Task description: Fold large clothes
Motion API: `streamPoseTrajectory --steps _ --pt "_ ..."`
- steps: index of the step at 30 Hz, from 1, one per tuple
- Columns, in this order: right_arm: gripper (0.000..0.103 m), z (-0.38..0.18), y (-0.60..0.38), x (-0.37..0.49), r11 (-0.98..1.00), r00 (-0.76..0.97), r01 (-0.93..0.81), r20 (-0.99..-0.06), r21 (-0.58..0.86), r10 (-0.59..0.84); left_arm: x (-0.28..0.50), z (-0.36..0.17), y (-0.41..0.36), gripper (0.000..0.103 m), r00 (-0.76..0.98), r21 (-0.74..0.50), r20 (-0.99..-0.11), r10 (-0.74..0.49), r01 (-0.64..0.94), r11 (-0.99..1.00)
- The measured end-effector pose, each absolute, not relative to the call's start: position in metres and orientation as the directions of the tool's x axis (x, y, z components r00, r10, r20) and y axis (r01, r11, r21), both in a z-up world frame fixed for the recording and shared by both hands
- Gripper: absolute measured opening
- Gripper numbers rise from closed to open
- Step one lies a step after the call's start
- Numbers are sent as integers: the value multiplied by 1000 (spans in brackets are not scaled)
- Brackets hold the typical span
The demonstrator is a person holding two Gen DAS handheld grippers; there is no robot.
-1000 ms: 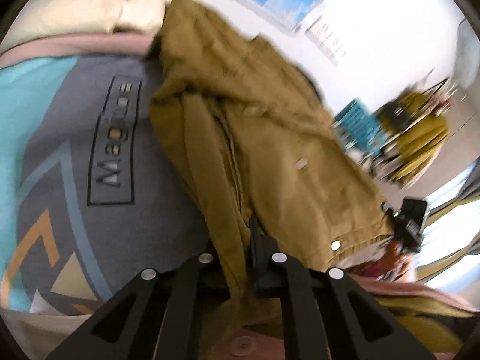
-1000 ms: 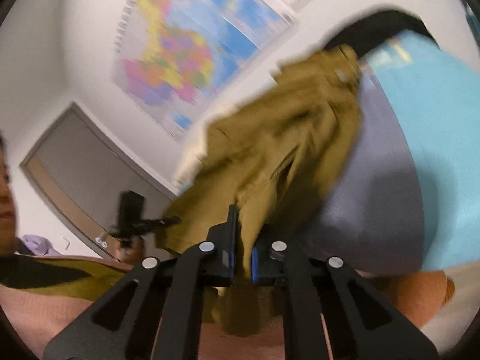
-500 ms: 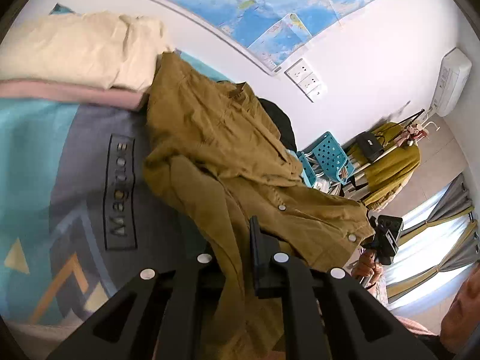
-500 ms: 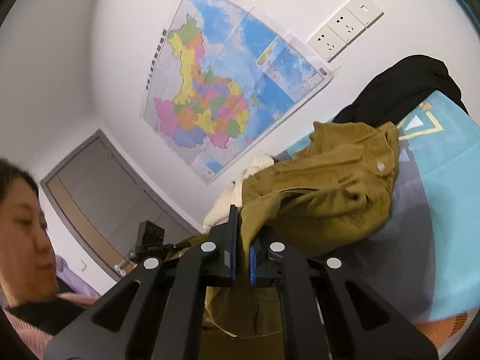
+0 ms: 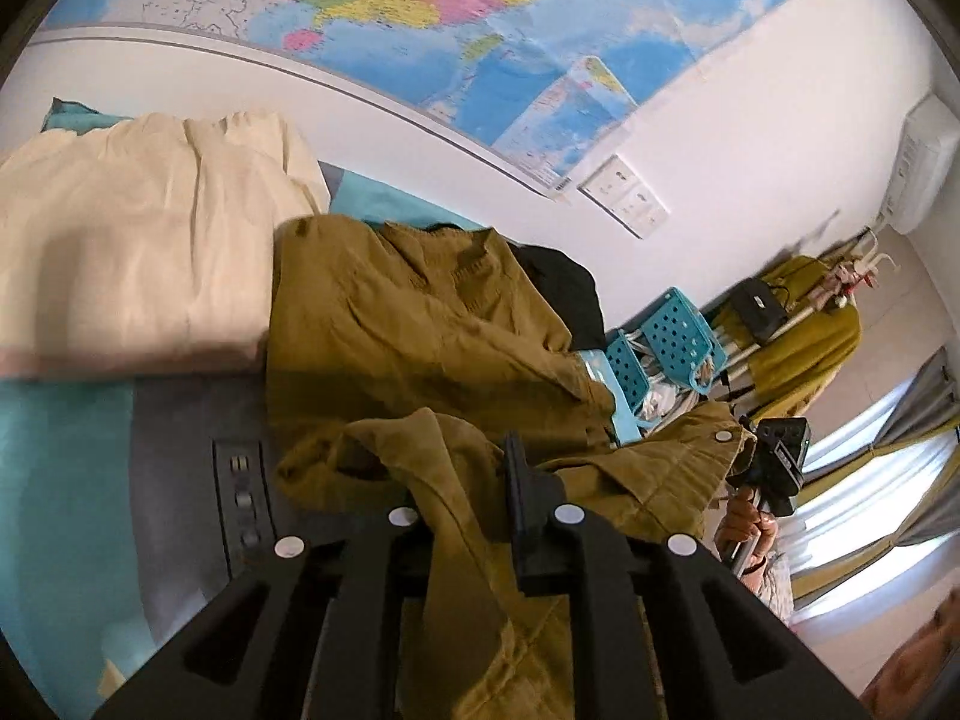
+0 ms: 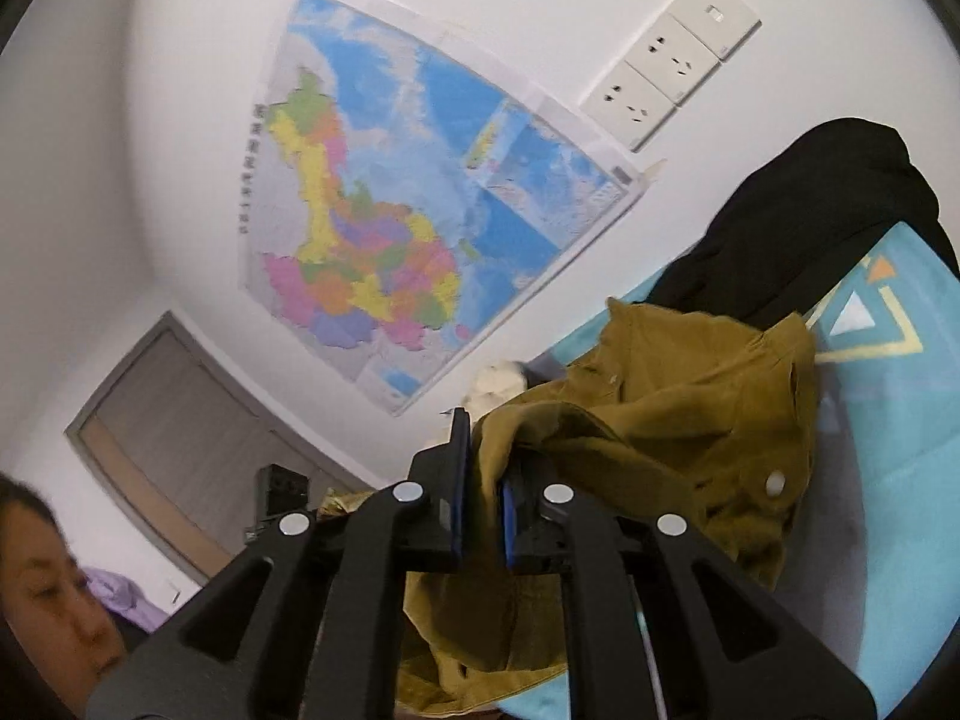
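Both grippers point(image 5: 474, 516) point(image 6: 480, 504) tilted upward, clamping jacket point(image 5: 420, 330).

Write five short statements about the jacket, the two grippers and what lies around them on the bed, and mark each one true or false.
1. The left gripper is shut on the olive jacket. True.
2. The right gripper hangs open with nothing between its fingers. False: olive jacket fabric is pinched between them.
3. A black garment lies beyond the jacket, near the wall. True.
4. The cream bedding lies on top of the jacket. False: it sits beside the jacket, next to its far edge.
5. The wall map hangs above the wall sockets. False: in the right wrist view the sockets sit off its corner, not below it.
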State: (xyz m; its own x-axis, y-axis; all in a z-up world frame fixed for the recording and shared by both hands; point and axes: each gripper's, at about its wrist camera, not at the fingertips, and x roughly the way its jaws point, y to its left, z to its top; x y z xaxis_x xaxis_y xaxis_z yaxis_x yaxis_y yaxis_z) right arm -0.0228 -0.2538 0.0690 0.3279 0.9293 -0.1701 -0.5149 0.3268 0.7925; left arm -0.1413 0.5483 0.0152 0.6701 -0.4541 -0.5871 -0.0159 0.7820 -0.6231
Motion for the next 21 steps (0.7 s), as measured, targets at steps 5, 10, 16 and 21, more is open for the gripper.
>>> streamPoseTrajectory --steps 5,10,16,21 --pt "10 66 -235 25 377 335 -450 -239 809 911 -87 16 563 14 644 -589 -642 -416 -68 805" --pt "10 53 -217 78 449 342 -371 -330 813 880 -36 10 571 15 624 -513 -705 -337 -120 850" --pt "16 22 -199 127 510 333 -268 -418 817 845 17 -19 582 15 575 -459 -767 -285 -182 869" --pt "62 13 -196 142 505 348 -234 -413 831 841 48 -44 596 15 530 -465 -798 -288 -236 853"
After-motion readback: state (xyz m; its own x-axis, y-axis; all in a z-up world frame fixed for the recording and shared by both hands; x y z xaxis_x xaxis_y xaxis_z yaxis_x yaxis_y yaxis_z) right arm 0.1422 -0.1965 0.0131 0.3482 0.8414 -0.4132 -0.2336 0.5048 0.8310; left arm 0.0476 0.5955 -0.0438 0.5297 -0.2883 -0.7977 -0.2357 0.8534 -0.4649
